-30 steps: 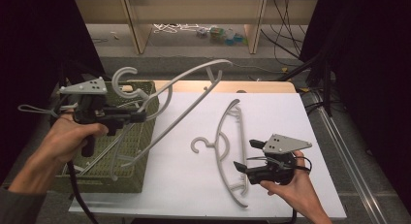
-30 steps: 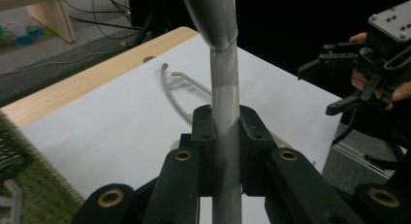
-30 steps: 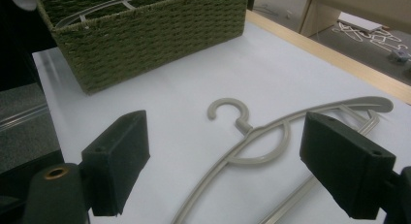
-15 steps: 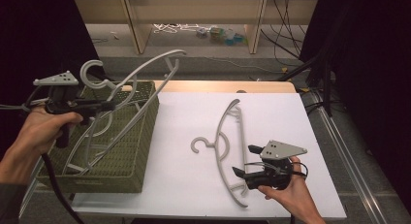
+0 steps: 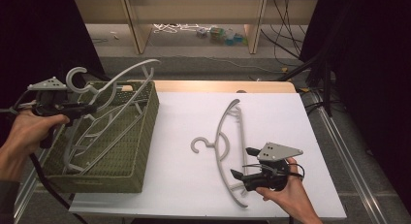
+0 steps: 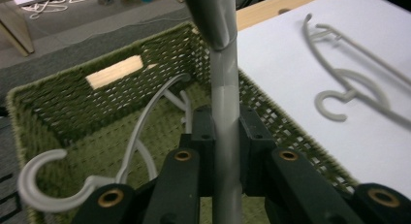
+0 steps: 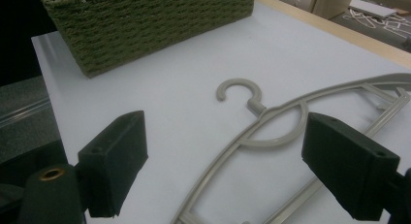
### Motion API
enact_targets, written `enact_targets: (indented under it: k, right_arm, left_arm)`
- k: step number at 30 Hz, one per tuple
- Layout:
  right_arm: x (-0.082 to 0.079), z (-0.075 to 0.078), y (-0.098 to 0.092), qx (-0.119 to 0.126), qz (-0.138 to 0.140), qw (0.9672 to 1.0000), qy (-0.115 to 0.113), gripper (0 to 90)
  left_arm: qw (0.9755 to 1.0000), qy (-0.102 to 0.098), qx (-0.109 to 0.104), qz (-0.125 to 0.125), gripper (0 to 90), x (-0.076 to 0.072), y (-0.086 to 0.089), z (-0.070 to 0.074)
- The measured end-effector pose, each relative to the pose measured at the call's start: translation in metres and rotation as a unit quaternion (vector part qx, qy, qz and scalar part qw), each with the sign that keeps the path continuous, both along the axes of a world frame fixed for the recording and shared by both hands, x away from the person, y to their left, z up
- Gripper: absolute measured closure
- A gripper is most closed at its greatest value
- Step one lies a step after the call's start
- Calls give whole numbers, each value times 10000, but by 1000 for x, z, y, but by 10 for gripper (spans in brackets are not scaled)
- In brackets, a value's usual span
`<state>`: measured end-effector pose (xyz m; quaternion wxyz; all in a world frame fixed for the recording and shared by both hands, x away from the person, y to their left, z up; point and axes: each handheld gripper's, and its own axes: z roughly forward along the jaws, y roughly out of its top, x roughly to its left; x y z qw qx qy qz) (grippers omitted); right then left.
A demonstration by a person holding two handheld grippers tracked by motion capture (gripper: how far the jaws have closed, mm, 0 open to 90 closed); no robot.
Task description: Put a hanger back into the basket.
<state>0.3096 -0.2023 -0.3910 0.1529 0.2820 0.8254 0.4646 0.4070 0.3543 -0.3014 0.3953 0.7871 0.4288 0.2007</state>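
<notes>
My left gripper (image 5: 87,109) is shut on a grey plastic hanger (image 5: 127,76), held tilted over the green woven basket (image 5: 143,136), its hook (image 5: 76,78) up by my hand. In the left gripper view the jaws (image 6: 225,136) pinch the hanger's bar (image 6: 224,83). A second grey hanger (image 6: 145,117) lies inside the basket (image 6: 63,98). A third hanger (image 5: 226,132) lies flat on the white table. My right gripper (image 5: 241,163) hovers open at its near end, and the right gripper view (image 7: 232,161) shows that hanger (image 7: 271,124) between the spread pads, untouched.
The white tabletop (image 5: 184,117) has free room between basket and lying hanger. A wooden strip (image 5: 218,86) runs along the far edge. Beyond it stand a shelf frame (image 5: 140,25) and loose cables (image 5: 174,27) on the floor. Black curtains close off both sides.
My left hand has carried the held hanger leftward and somewhat down, from the basket's right edge to over its left part. The right hand has hardly moved.
</notes>
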Motion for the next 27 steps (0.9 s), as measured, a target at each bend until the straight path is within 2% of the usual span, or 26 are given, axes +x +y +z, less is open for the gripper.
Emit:
enact_targets:
  k: [2,5,6,8,9,15,19,22,23,27]
  right_arm:
    - [0,-1,0,-10,23,10000,16,175]
    - [0,-1,0,-15,25,10000,17,175]
    - [0,-1,-1,-18,23,10000,18,175]
    - [0,-1,-1,3,-4,10000,4,175]
    - [0,-1,-1,-1,-12,10000,16,175]
    - [0,-1,0,-11,16,10000,24,175]
    - [0,-3,0,-12,9,10000,17,175]
    - [0,-3,0,-5,14,10000,18,175]
    - [0,-3,1,-3,31,10000,24,175]
    - [0,-4,1,-2,13,10000,67,176]
  left_arm:
    - [10000,35,68,55,795,2,4,-4]
    - [9984,57,551,58,794,1,7,-8]
    - [9983,150,571,-20,794,1,10,-9]
    - [9989,160,426,66,795,1,12,-15]
    - [9978,236,620,-67,795,1,16,-15]
    - [9963,420,754,31,794,3,25,-29]
    - [9959,531,727,78,795,3,31,-38]
    - [9963,586,615,160,794,5,37,-46]
    - [9957,672,613,151,794,6,38,-49]
    - [9951,784,591,146,794,10,35,-63]
